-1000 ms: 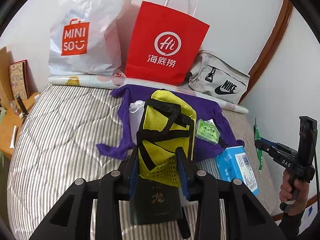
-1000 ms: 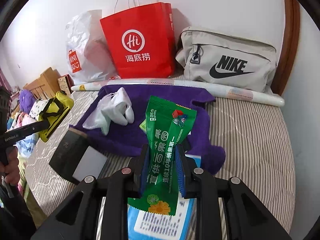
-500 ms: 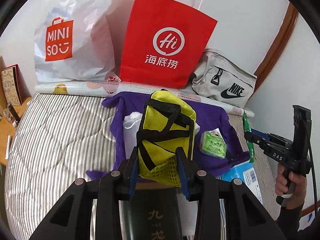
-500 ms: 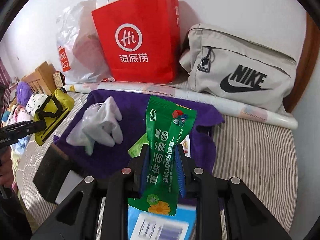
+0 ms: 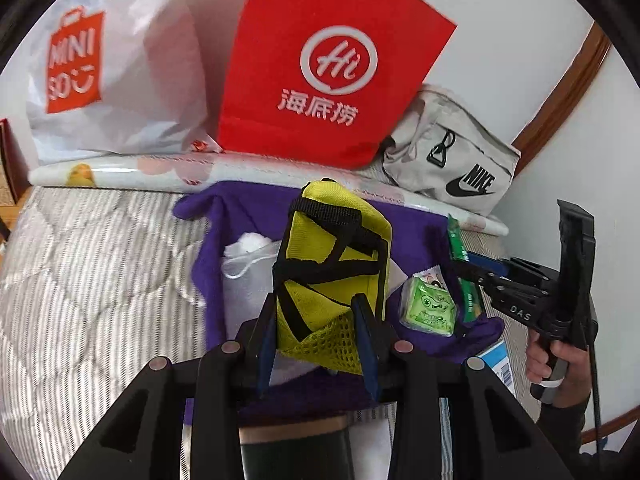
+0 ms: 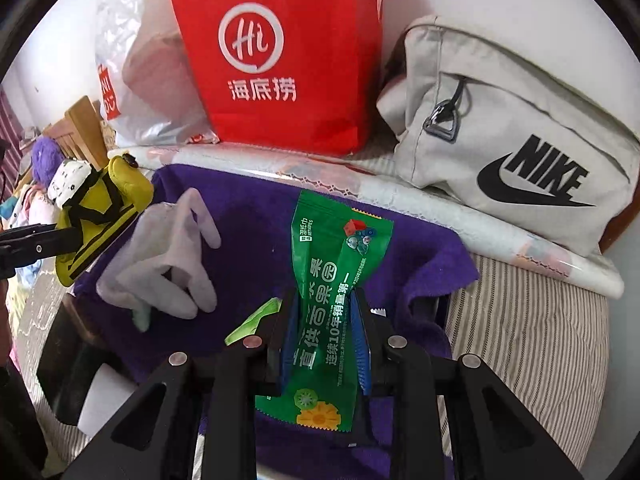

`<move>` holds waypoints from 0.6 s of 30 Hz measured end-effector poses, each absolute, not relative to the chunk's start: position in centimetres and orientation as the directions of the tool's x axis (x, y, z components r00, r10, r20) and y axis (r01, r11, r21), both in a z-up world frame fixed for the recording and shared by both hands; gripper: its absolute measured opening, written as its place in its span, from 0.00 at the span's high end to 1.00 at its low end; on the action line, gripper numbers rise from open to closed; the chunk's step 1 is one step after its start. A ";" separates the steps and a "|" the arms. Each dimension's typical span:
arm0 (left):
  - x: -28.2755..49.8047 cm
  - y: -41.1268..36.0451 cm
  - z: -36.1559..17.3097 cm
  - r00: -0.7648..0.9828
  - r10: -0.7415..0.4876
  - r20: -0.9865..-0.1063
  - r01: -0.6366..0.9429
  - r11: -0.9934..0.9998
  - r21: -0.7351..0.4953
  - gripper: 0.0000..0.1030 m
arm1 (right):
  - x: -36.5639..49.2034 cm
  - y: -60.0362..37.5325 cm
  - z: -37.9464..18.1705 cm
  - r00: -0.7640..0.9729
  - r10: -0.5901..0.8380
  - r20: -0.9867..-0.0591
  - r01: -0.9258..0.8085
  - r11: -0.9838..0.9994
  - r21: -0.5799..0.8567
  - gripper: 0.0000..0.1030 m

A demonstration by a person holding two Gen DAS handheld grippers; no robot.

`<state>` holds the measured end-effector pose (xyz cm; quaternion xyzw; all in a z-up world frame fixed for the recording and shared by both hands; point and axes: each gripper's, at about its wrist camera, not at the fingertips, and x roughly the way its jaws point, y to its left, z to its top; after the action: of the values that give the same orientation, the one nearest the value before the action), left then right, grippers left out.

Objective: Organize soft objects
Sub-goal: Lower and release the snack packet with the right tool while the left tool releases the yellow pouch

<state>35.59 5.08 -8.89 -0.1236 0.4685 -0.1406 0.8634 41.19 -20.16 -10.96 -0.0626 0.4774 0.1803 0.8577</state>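
Note:
My left gripper [image 5: 318,316] is shut on a yellow pouch with black straps [image 5: 332,256], held above a purple towel [image 5: 240,216] on the bed. My right gripper [image 6: 324,320] is shut on a green wet-wipes packet [image 6: 332,280], also over the purple towel [image 6: 248,216]. A white glove [image 6: 168,264] lies on the towel's left part. A small green packet [image 5: 430,310] lies on the towel to the right of the pouch. In the left wrist view the right gripper [image 5: 476,270] shows at the right with the green packet edge-on [image 5: 460,252]. The yellow pouch [image 6: 100,208] shows at the left of the right wrist view.
A red paper bag [image 5: 328,68], a white Miniso plastic bag [image 5: 112,68] and a grey Nike bag [image 6: 516,140] stand along the wall behind a rolled sheet [image 5: 132,170]. A black box [image 5: 296,452] and a blue-white box [image 5: 498,364] lie near the towel's front. The striped mattress [image 5: 88,280] spreads left.
Both grippers have moved forward toward the bags at the wall and a little lower, each keeping its item. The towel and bags now look closer and larger.

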 end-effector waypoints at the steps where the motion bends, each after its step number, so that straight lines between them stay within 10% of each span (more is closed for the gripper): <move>1: 35.9 4.8 -9.1 0.516 -0.358 -0.778 0.130 0.931 -0.342 0.67 | 41.4 -20.1 -11.2 0.472 0.245 -0.847 -0.372 0.926 0.060 0.75; 18: 39.1 2.1 -12.2 0.419 -0.355 -0.836 0.149 0.935 -0.323 0.66 | 44.1 -20.3 -14.7 0.384 0.194 -0.903 -0.350 0.935 0.052 0.75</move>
<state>39.13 2.11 -12.21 -0.0998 0.5176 -0.1506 0.8363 44.08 -20.33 -14.70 -0.0737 0.5300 0.1641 0.8287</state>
